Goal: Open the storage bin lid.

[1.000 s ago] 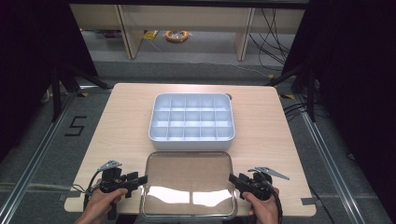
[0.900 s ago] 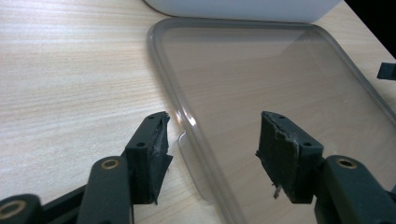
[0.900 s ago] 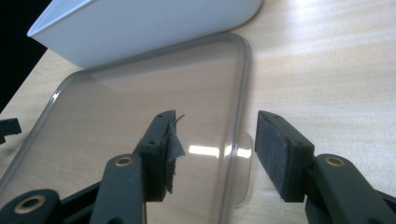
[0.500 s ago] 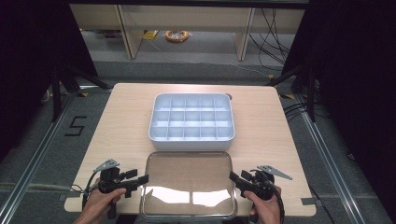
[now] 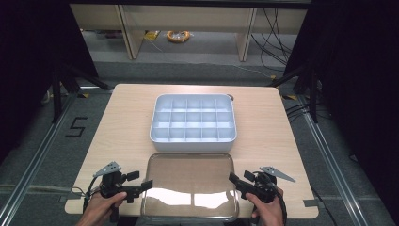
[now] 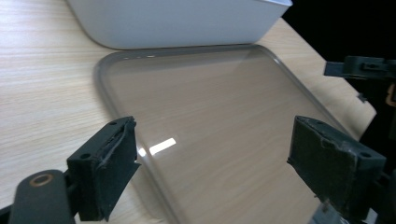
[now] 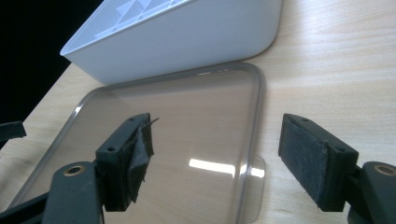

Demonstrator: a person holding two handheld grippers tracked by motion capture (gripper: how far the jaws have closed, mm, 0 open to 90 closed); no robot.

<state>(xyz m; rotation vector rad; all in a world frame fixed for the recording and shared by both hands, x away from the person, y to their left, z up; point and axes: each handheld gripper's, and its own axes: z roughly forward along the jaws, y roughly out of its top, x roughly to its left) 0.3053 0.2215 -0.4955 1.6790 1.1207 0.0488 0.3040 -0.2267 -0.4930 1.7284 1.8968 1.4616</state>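
Note:
A clear plastic lid (image 5: 190,186) lies flat on the table in front of a white compartment box (image 5: 193,117). My left gripper (image 5: 140,180) sits at the lid's left edge and is open. Its jaws have just been opening, and the lid's rim (image 6: 140,161) passes low between them, untouched by the pads. My right gripper (image 5: 241,178) is at the lid's right edge, also open after just opening. In the right gripper view the lid (image 7: 177,116) and its corner tab (image 7: 254,186) lie between the spread jaws (image 7: 219,158), free of them.
The wooden table (image 5: 127,122) has bare surface on both sides of the box. Its front edge runs just below the lid. The box wall (image 6: 177,21) rises right behind the lid's far rim. The other gripper (image 6: 364,70) shows across the lid.
Both grippers' jaws have spread wider and come off the lid's side edges. The lid rests flat on the table. The hands have hardly shifted.

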